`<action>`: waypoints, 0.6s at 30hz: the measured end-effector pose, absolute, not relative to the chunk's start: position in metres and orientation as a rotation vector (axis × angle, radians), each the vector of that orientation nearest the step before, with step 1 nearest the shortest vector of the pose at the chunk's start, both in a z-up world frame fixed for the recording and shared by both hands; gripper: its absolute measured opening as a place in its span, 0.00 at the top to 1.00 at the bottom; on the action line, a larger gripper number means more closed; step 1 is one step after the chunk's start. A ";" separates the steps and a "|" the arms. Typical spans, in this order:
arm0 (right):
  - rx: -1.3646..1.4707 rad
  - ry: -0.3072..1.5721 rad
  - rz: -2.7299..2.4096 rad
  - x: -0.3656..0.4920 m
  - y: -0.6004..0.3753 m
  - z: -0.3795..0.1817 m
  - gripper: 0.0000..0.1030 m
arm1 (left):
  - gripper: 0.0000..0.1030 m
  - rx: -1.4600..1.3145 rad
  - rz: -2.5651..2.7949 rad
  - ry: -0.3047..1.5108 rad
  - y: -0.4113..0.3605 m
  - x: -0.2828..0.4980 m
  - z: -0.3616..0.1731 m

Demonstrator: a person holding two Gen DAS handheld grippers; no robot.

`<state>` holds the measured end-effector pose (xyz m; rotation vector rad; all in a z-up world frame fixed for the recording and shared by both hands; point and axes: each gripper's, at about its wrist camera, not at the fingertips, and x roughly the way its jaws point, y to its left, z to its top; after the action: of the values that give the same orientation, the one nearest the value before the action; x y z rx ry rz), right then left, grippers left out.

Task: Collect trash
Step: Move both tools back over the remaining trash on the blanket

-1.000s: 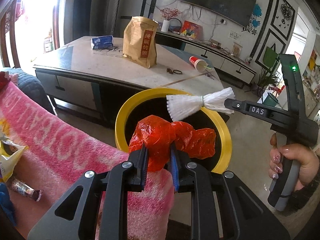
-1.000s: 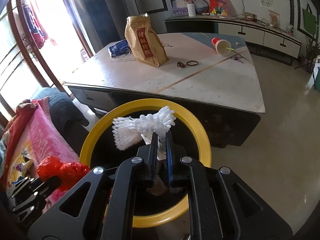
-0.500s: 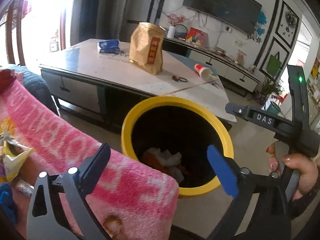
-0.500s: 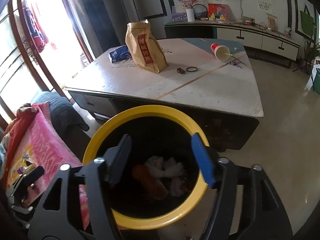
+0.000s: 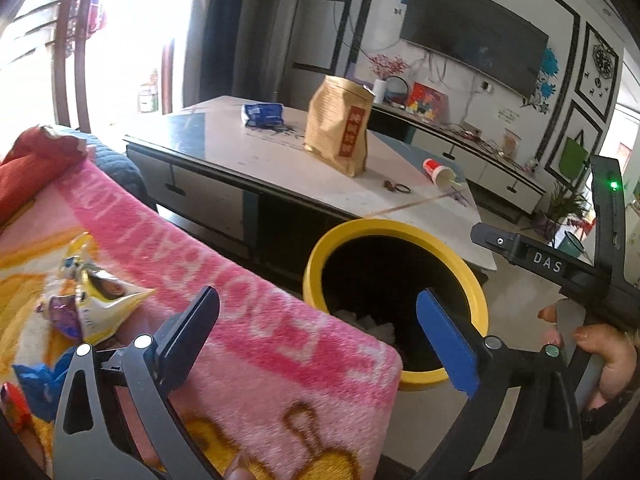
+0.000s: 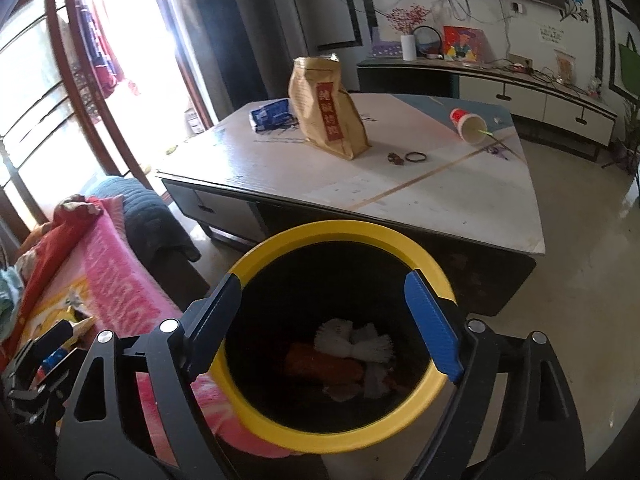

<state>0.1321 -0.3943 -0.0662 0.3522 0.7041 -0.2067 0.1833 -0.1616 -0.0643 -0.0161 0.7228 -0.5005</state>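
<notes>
A yellow-rimmed black trash bin [image 6: 434,268] stands on the floor by the sofa; it also shows in the left wrist view [image 5: 316,256]. Inside lie the white foam net [image 6: 356,342] and the red plastic bag [image 6: 320,366]. My right gripper [image 6: 320,320] is open and empty above the bin. My left gripper [image 5: 316,334] is open and empty over the pink blanket [image 5: 256,312], just left of the bin. A crumpled yellow snack wrapper [image 5: 96,304] lies on the blanket left of the left gripper.
A low coffee table [image 6: 440,196] stands behind the bin with a brown paper bag [image 6: 328,116], a blue packet [image 6: 270,114], a tipped red paper cup [image 6: 468,124] and a hair tie [image 6: 416,156]. A TV cabinet [image 6: 520,92] runs along the far wall.
Both grippers opened and dropped the red bag and the white foam net into the bin. The left gripper then moved left, over the blanket.
</notes>
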 end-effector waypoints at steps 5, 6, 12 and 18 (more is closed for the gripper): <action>0.338 0.693 -0.166 0.131 -0.381 -0.060 0.26 | 0.07 -0.024 -0.469 0.701 -0.147 0.178 -0.058; 0.334 0.689 -0.155 0.131 -0.378 -0.058 0.26 | 0.07 -0.027 -0.465 0.698 -0.145 0.178 -0.056; 0.310 0.670 -0.104 0.129 -0.360 -0.052 0.26 | 0.07 -0.041 -0.425 0.673 -0.129 0.173 -0.049; 0.290 0.665 -0.048 0.127 -0.343 -0.048 0.26 | 0.07 -0.068 -0.387 0.660 -0.112 0.170 -0.046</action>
<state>0.1271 -0.3426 -0.0476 0.2898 0.6649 -0.0482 0.1704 -0.1117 -0.0459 -0.0677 0.6601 -0.3867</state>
